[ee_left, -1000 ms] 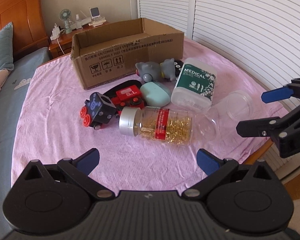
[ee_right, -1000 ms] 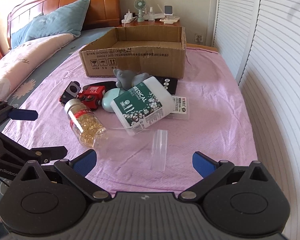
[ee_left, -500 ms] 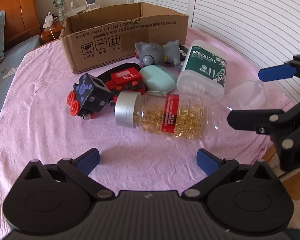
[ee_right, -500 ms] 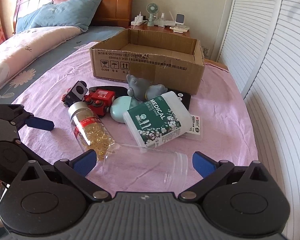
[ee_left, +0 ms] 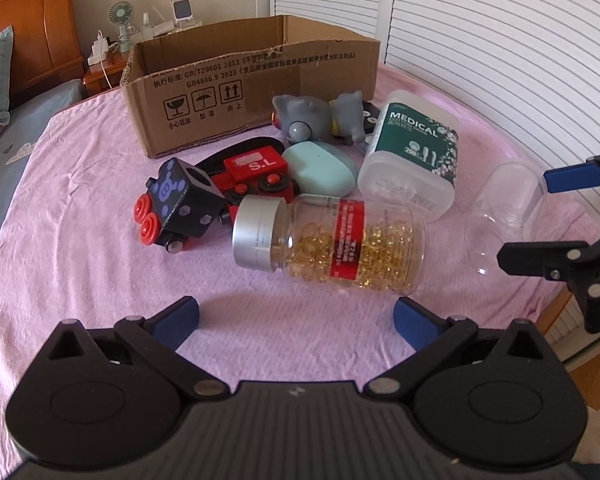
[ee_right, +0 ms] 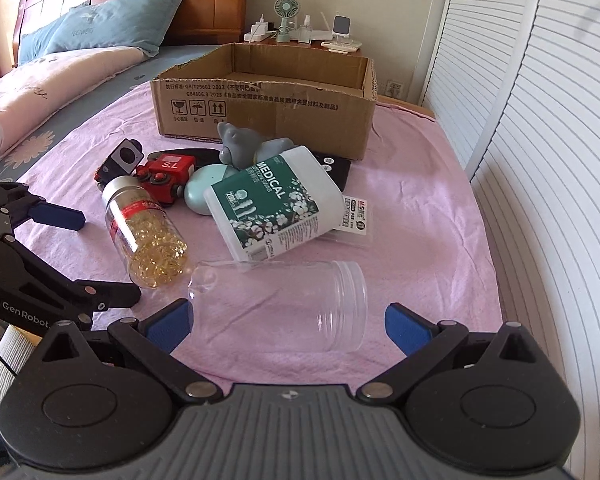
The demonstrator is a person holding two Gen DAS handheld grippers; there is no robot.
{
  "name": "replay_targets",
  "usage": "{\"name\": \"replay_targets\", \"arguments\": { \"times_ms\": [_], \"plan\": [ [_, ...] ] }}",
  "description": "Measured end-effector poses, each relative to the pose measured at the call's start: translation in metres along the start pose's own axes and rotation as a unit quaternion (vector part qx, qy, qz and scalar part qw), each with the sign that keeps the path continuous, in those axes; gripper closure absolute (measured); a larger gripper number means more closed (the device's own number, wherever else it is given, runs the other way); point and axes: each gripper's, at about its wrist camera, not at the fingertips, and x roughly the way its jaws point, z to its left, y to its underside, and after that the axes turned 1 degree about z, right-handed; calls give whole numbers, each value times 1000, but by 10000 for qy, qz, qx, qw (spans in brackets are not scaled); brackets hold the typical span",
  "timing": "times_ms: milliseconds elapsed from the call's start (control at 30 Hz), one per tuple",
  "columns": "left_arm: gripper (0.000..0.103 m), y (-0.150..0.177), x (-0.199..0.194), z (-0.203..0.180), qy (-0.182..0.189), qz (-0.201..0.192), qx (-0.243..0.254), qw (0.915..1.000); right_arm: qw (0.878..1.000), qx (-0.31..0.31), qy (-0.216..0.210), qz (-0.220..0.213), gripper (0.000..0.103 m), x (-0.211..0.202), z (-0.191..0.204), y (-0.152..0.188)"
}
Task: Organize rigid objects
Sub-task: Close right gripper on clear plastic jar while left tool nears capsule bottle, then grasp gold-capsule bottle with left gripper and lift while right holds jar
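A pile lies on the pink cloth in front of an open cardboard box [ee_left: 256, 80] [ee_right: 264, 96]. A capsule bottle [ee_left: 332, 240] [ee_right: 144, 232] with a silver cap lies on its side just ahead of my open left gripper [ee_left: 296, 318]. A clear empty jar [ee_right: 280, 304] [ee_left: 504, 204] lies on its side between the fingers of my open right gripper [ee_right: 286, 322], apart from them. Behind are a "MEDICAL" swab box [ee_left: 412, 156] [ee_right: 276, 208], a red and black toy train [ee_left: 212, 196] [ee_right: 152, 172], a mint oval case [ee_left: 320, 168] and a grey toy animal [ee_left: 316, 120] [ee_right: 248, 144].
A flat black item [ee_right: 334, 166] and a small label card [ee_right: 358, 216] lie by the swab box. White louvred doors [ee_right: 540, 160] stand on the right. A pillow [ee_right: 100, 28] and a wooden headboard lie to the left. A nightstand with a fan [ee_right: 286, 12] is behind the box.
Both grippers have moved forward and lower toward the pile. The capsule bottle is now close before the left gripper, and the clear jar now lies between the right gripper's fingers.
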Motion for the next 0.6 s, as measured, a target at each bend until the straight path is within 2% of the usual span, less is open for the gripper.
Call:
{"name": "replay_targets", "arguments": {
  "times_ms": [333,600],
  "plan": [
    [0,2,-1,-6,121,-177,130,9997,9993,60,-311,180,0,18,-12,14],
    [0,-4,5,-11,121,-261,93,9995,9993,-17,-301,202,0,25,-12,16]
  ]
}}
